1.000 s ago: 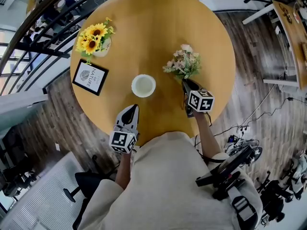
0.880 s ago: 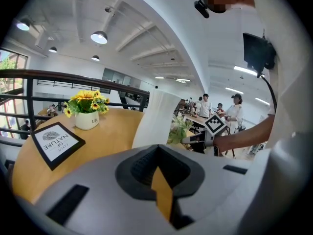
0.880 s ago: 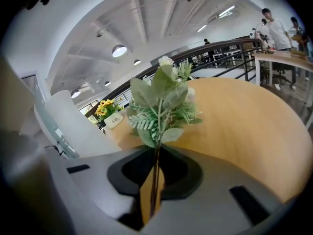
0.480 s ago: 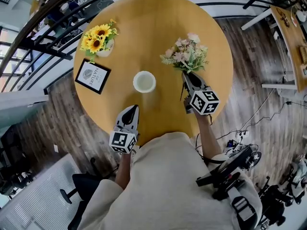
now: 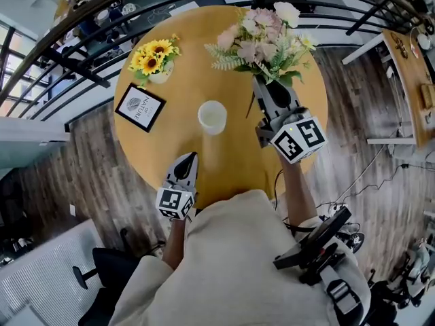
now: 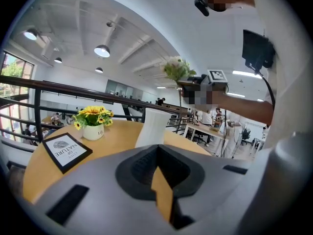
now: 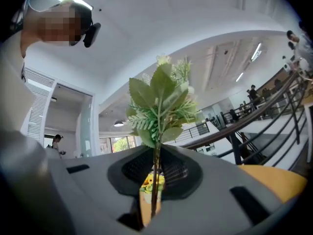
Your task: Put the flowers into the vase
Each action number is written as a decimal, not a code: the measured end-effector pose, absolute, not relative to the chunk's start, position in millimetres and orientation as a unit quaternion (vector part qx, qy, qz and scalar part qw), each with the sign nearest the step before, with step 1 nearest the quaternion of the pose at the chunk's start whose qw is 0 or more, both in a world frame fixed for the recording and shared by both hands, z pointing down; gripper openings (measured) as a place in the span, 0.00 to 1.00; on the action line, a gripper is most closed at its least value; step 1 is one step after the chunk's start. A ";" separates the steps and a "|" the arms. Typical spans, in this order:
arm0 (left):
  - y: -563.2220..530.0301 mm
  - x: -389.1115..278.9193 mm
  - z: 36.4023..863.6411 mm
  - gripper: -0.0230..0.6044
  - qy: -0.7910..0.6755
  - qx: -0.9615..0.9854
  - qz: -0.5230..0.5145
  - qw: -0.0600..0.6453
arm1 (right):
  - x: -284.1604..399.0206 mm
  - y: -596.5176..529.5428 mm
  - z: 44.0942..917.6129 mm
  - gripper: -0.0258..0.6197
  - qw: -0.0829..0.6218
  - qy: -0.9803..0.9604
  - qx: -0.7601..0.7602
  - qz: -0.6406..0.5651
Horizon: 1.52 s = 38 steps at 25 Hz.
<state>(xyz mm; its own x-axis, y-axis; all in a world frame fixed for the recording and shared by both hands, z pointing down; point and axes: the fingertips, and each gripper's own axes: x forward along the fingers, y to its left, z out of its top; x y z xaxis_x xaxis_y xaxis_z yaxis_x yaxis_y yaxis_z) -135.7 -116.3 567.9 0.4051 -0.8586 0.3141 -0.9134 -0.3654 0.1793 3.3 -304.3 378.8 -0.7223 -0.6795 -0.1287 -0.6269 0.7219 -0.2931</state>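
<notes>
Head view: right gripper (image 5: 264, 87) is clasping the flowers (image 5: 262, 36) by their stems, needing them centred over the vase (image 5: 213, 117) before lowering.

**Stems pinched, bouquet upright**

The right gripper (image 7: 155, 180) has its fingers (image 7: 188, 173) closed on the thin stems of the flowers (image 7: 159, 104), whose leafy sprays stand above. Yellow sunflowers (image 7: 151, 182) peek through the gap. A slice of counter (image 7: 274, 177) lies right, under a railing (image 7: 254, 116).

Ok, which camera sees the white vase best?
The head view: it looks down on the whole white vase and its open mouth on the round table. In the left gripper view the white vase shows side-on, its bottom hidden behind the left gripper. The right gripper view doesn't show it.
</notes>
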 end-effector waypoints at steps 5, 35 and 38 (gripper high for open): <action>-110.7 -142.7 560.6 0.05 -0.554 0.815 0.073 0.153 | -32.6 -296.6 330.1 0.11 0.155 0.937 -0.302 -0.080; -74.6 -166.0 572.2 0.05 -0.584 0.788 0.085 0.176 | -78.7 -248.9 436.6 0.12 0.108 0.943 -0.306 -0.074; -77.3 -169.4 574.3 0.05 -0.583 0.788 0.087 0.180 | -75.8 -247.4 449.5 0.14 0.094 0.936 -0.334 -0.066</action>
<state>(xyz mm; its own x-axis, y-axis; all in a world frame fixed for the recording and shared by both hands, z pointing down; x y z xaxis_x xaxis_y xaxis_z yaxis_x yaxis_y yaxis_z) -169.4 -77.3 574.3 0.3061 -0.8865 0.3471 -0.9492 -0.2563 0.1825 -75.8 -247.4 449.5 -0.7598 -0.6366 -0.1319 -0.6116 0.7687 -0.1871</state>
